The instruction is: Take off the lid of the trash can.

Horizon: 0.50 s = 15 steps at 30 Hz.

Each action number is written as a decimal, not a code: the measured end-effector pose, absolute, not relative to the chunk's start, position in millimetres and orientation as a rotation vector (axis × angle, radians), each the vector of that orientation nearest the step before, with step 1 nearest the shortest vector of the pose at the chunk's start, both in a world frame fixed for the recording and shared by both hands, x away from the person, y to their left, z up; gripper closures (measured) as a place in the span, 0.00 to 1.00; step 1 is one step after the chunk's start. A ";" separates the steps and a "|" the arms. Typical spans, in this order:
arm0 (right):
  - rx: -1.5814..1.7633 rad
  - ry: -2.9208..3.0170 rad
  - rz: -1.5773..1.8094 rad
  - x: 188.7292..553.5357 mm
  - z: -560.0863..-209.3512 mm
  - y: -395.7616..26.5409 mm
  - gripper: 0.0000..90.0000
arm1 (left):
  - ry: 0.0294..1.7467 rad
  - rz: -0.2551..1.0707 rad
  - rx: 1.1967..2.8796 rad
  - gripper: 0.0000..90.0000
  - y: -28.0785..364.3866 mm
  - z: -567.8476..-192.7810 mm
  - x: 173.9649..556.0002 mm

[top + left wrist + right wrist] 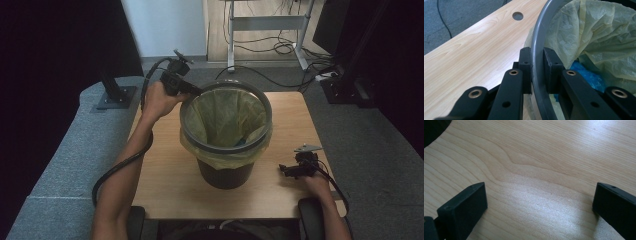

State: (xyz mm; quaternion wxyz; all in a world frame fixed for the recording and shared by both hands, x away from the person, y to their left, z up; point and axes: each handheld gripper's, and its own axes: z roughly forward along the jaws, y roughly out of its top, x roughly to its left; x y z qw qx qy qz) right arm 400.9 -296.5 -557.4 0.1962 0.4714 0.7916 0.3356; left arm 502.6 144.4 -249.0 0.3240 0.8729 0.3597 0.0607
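A dark bin (225,172) lined with a yellow bag (225,112) stands in the middle of the wooden table (165,165). A grey ring (226,146) sits tilted on its rim over the bag. My left gripper (197,92) is at the ring's far left edge. In the left gripper view it (537,58) is shut on the grey ring (539,35), one pad outside and one inside. Something blue (586,75) lies inside the bag (599,37). My right gripper (284,170) rests low at the table's right. It (540,195) stands open over bare wood.
The tabletop (474,50) has a round hole (517,16) near its far side. A grey padded bench (65,150) with a black bracket (116,95) runs along the left. A desk frame (265,25) and floor cables (280,47) lie behind the table.
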 end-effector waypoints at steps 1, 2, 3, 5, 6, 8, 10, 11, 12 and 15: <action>1.321 2.217 0.940 400.9 -557.4 -296.5 0.00 | 0.947 0.156 2.288 0.87 146.2 -248.5 502.6; 1.321 2.217 0.940 400.9 -557.4 -296.5 0.00 | 0.953 0.154 2.287 0.87 148.1 -248.1 502.5; 1.320 2.217 0.940 400.9 -557.4 -296.5 0.00 | 0.957 0.155 2.285 0.87 150.1 -247.8 502.3; 1.320 2.217 0.940 400.9 -557.4 -296.5 0.00 | 0.964 0.152 2.281 0.87 154.2 -247.2 502.0; 1.320 2.217 0.940 400.9 -557.4 -296.5 0.00 | 0.967 0.152 2.278 0.87 156.5 -246.8 501.7; 1.320 2.217 0.940 400.9 -557.4 -296.5 0.00 | 0.973 0.143 2.266 0.87 161.7 -245.9 501.4; 1.321 2.217 0.940 400.9 -557.4 -296.4 0.00 | 0.986 0.146 2.259 0.87 167.1 -245.1 500.7; 1.321 2.217 0.940 400.8 -557.4 -296.4 0.00 | 0.991 0.145 2.257 0.87 170.2 -244.7 500.4; 1.318 2.217 0.940 401.0 -557.4 -296.5 0.00 | 0.996 0.147 2.252 0.87 173.6 -244.5 499.9; 1.318 2.217 0.940 401.0 -557.4 -296.6 0.00 | 1.018 0.147 2.243 0.87 184.4 -245.0 498.7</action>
